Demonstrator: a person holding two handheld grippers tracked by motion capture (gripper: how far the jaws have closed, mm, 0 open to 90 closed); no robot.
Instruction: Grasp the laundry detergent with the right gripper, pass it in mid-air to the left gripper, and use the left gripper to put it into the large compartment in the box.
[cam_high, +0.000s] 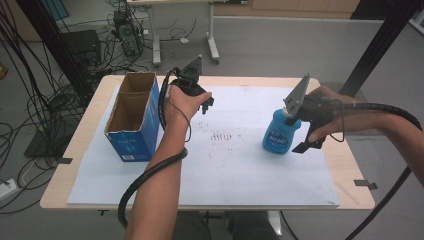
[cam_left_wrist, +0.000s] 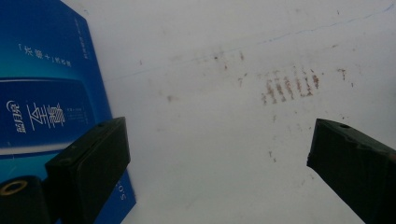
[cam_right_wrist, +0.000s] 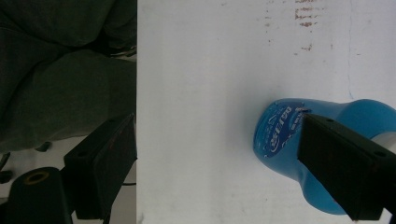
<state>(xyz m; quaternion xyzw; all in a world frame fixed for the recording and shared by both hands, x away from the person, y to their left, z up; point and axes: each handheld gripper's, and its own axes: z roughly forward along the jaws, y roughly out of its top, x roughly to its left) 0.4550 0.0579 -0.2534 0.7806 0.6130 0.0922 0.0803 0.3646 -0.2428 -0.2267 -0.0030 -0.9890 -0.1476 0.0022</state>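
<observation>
A blue plastic bottle (cam_high: 280, 134) with a white label stands upright on the white sheet (cam_high: 235, 165) at the right. My right gripper (cam_high: 299, 134) comes at it from the right, with one jaw low beside the bottle's base. In the right gripper view the bottle (cam_right_wrist: 280, 130) lies partly behind the right jaw, and the right gripper (cam_right_wrist: 217, 121) is open, with bare sheet across most of the gap. My left gripper (cam_high: 206, 102) hovers over the sheet just right of an open blue cardboard box (cam_high: 131, 120). In its own view the left gripper (cam_left_wrist: 217, 128) stands wide open over the stained sheet, with the box (cam_left_wrist: 42, 93) at the left.
The sheet covers a wooden table (cam_high: 350, 165) and has brown marks (cam_high: 222, 136) at its middle. The person's lap (cam_right_wrist: 60, 74) shows past the sheet's near edge. Cables and table legs (cam_high: 157, 45) stand on the floor behind.
</observation>
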